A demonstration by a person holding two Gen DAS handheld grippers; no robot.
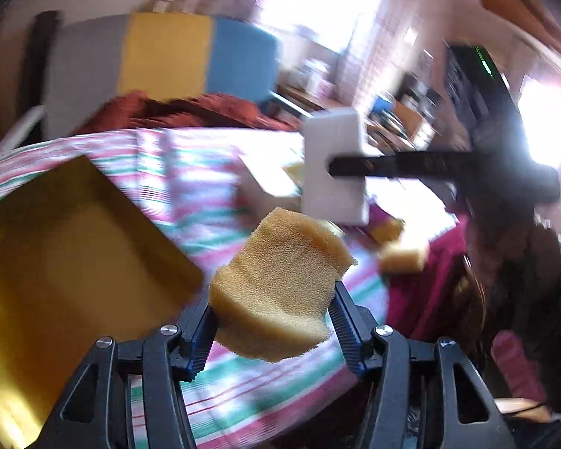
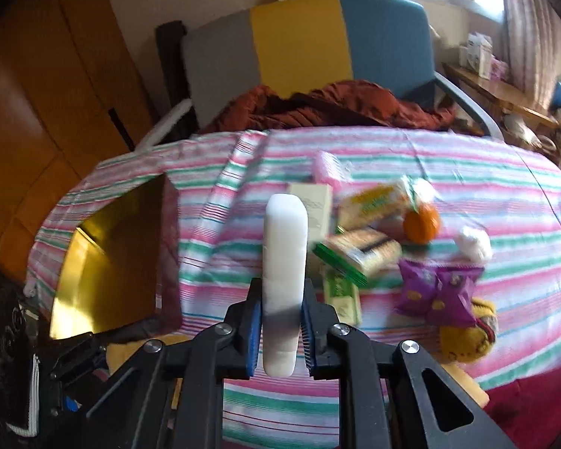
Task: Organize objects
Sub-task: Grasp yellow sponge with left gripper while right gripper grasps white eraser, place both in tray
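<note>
Sponge (image 1: 280, 292), a yellow porous foam block with a bent, uneven outline, sits clamped between the ribbed pads of the left gripper (image 1: 273, 314) and is carried clear of the striped pink, green and white tablecloth (image 1: 213, 404). Just beside it, toward the cloth's left edge, stands an open box with a shiny gold lining (image 1: 74, 262). The right gripper (image 2: 280, 321) is closed on a white flat bar with rounded ends (image 2: 285, 262), held upright on its narrow edge above the middle of the tablecloth; seen side-on from the left wrist, that bar shows a notched white profile.

Other items lie clustered toward the right half of the cloth: a cream carton (image 2: 314, 205), two yellow snack packets (image 2: 377, 205), an orange fruit (image 2: 422, 224), a purple foil bag (image 2: 437, 292), a white crumpled ball (image 2: 473, 243) and a yellow soft toy (image 2: 467, 336) near the front edge. A pink object (image 2: 329, 168) behind the carton is too blurred to identify, possibly a comb. Beyond the far edge stands a chair with a grey, yellow and blue backrest (image 2: 299, 41), with rust-red fabric (image 2: 318, 108) draped on it.
</note>
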